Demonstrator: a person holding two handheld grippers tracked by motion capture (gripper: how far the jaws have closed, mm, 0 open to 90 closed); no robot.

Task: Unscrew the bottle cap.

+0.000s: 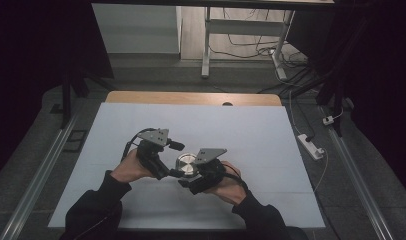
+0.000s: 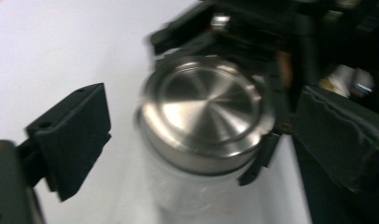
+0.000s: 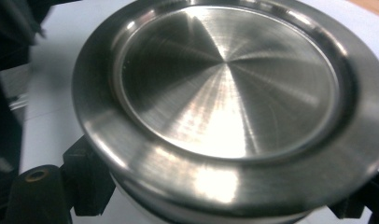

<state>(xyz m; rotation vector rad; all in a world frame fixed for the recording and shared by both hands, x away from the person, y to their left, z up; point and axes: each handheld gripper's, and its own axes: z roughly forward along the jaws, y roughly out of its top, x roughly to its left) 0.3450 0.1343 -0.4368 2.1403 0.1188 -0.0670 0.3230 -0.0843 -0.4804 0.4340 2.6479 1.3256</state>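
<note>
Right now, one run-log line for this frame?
object: glass jar with steel lid | right gripper: shut on jar below lid | left gripper: open, jaws flank lid | surface: white table

Brushed glossy metal lid (image 3: 225, 88) on clear glass jar (image 2: 187, 191), matt white tabletop (image 1: 251, 135).

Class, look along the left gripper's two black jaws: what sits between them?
In the left gripper view, a clear glass jar with a round brushed-steel lid stands between the left gripper's open jaws, untouched by either.

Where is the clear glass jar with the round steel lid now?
In the high view the clear glass jar with the round steel lid stands on the white table, near its front, between both tools.
</note>
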